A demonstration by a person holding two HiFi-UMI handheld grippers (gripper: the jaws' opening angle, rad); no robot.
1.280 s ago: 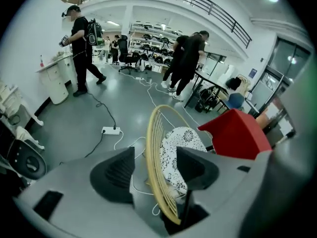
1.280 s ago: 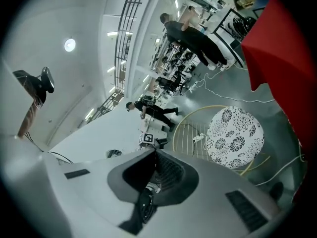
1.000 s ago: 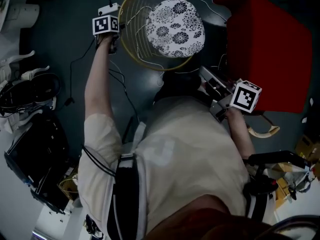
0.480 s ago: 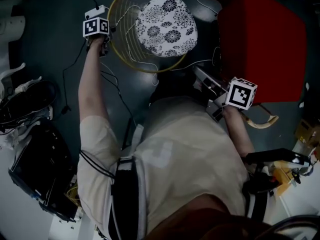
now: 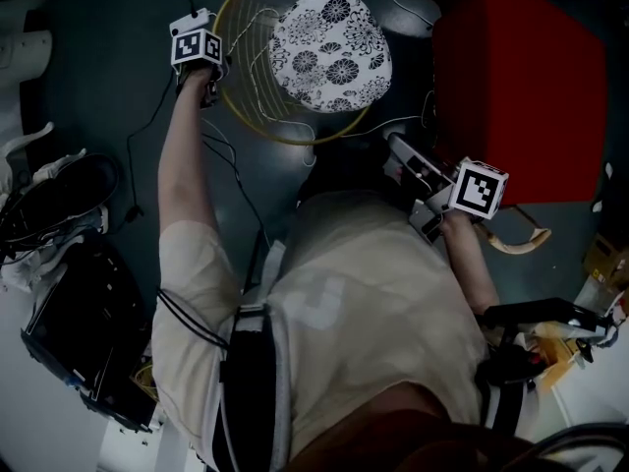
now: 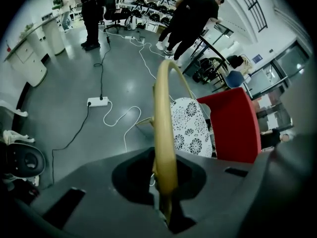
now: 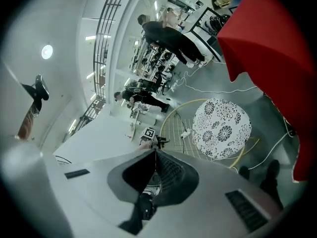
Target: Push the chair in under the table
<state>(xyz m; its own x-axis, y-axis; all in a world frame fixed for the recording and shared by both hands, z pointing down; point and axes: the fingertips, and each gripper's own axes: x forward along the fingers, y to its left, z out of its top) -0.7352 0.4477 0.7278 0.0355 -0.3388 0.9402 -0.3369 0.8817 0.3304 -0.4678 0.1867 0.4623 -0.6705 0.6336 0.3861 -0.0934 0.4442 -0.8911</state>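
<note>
The chair has a gold wire frame [image 5: 236, 116] and a round black-and-white floral cushion [image 5: 329, 52]. It stands on the dark floor left of the red table [image 5: 521, 77]. My left gripper [image 5: 216, 72] points steeply down at the left side of the chair's gold rim [image 6: 163, 108]. Its jaws have just been closing, and the rim runs straight between them, clamped. The cushion [image 6: 190, 133] and red table [image 6: 237, 128] lie beyond. My right gripper [image 5: 401, 153] hangs near the table's near corner, shut and empty; its view shows the cushion [image 7: 221, 128] and the red table [image 7: 267, 48].
White and black cables trail over the floor to a power strip [image 6: 96, 101]. A black bag [image 5: 79, 303] and tangled gear lie at my left. A curved wooden piece [image 5: 516, 242] lies below the table. People [image 6: 193, 14] stand by desks far off.
My left gripper has come down over the chair's gold rim and its jaws have closed round it. The right gripper has stayed where it was.
</note>
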